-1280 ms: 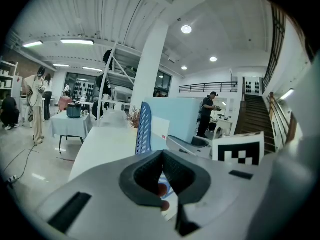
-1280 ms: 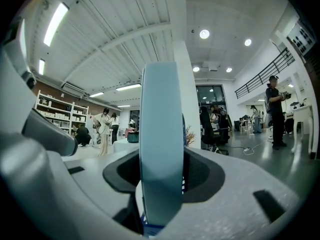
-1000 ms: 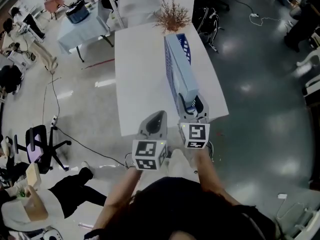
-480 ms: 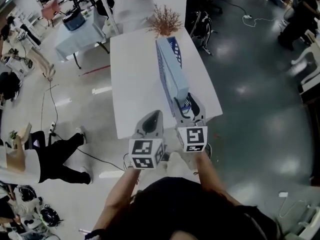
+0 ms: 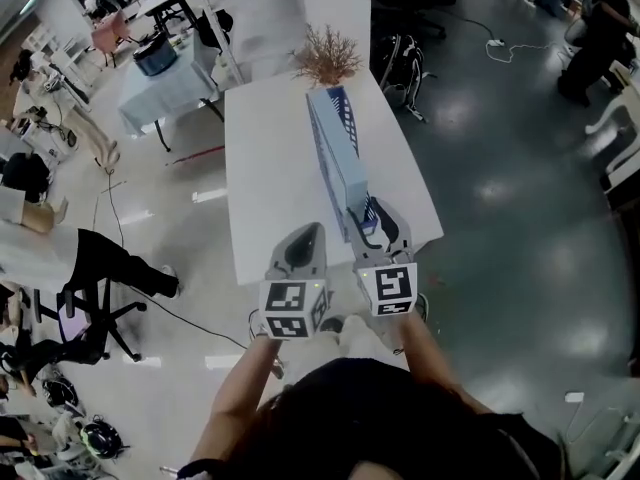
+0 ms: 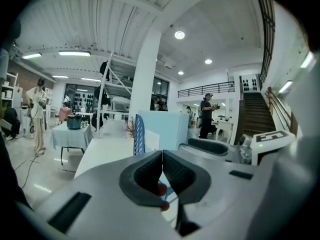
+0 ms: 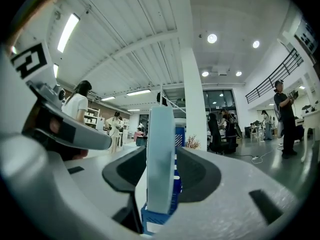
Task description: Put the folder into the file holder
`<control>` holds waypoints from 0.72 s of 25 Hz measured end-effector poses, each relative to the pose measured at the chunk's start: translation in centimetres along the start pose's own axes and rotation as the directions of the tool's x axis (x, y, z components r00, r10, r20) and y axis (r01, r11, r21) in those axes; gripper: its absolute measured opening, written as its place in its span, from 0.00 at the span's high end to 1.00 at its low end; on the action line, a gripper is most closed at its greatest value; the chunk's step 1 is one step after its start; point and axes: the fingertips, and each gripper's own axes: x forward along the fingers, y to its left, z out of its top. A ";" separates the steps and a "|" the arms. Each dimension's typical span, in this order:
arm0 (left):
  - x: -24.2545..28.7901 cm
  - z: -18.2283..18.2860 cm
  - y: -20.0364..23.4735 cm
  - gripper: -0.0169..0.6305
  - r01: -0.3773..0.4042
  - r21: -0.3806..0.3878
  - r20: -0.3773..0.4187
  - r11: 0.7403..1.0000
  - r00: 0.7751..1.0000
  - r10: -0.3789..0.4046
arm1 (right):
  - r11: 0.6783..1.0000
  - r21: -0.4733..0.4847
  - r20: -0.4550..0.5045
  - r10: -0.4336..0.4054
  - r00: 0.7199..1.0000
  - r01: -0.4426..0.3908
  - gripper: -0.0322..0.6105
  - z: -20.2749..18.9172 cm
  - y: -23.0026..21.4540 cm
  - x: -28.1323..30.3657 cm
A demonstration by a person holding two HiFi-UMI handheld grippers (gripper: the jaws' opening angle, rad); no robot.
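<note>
A light blue folder [image 5: 342, 168] stands on edge along the right side of the white table [image 5: 270, 188]. My right gripper [image 5: 372, 223] is shut on the folder's near end [image 7: 160, 154], with a pad on each face. The blue mesh file holder [image 5: 337, 103] shows at the folder's far end and under its lower edge [image 7: 159, 218]; I cannot tell how deep the folder sits in it. My left gripper [image 5: 310, 236] hovers beside the right one at the table's near edge, its jaws [image 6: 162, 156] shut with nothing between them. From the left gripper view the holder [image 6: 139, 139] and folder [image 6: 167, 129] lie ahead.
A dried brown plant [image 5: 328, 53] stands at the table's far end, just beyond the holder. A black chair [image 5: 400, 56] is behind the table and a cloth-covered table [image 5: 165, 88] stands at the far left. A person [image 5: 60, 253] and an office chair are on the left floor.
Both grippers have drawn slightly nearer to me and sit lower in the head view, the folder's near end moving with the right one. The person at the left has walked on.
</note>
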 end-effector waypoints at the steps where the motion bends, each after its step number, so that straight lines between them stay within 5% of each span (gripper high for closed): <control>1: 0.0 0.1 0.0 0.96 -0.003 0.002 0.002 1.000 1.000 0.003 | 1.000 0.000 0.001 0.008 1.000 -0.008 0.66 0.1 0.0 -0.1; 18: -0.5 1.1 -1.3 0.97 0.035 0.049 0.044 0.998 0.998 -0.037 | 0.999 -0.014 -0.011 -0.034 0.999 0.034 0.74 1.1 -1.1 -3.5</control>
